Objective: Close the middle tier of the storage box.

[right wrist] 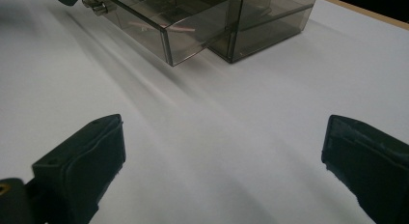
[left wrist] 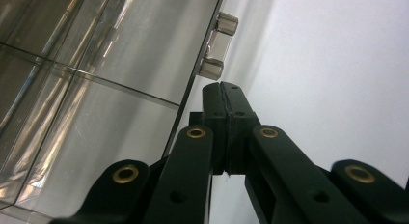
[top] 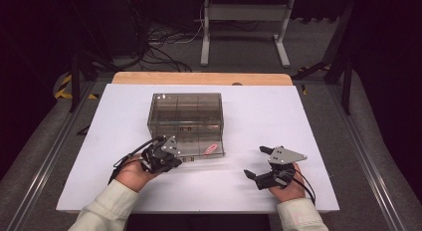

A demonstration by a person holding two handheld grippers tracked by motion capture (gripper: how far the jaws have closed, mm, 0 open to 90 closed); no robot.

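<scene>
Drawer of the smoky plastic box sits part-way out mid-table; my left claw, pinched together, waits just beside its handle. Right claw rests spread apart. Judging so, closing or emptying remains.

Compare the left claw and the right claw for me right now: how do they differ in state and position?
The left claw has its jaws pressed together, while the right claw stands wide open. The left claw sits at the handle of the smoky clear drawer box; the right claw hovers apart from it over the bare white table. Both are black, hand-held and hold nothing.
</scene>
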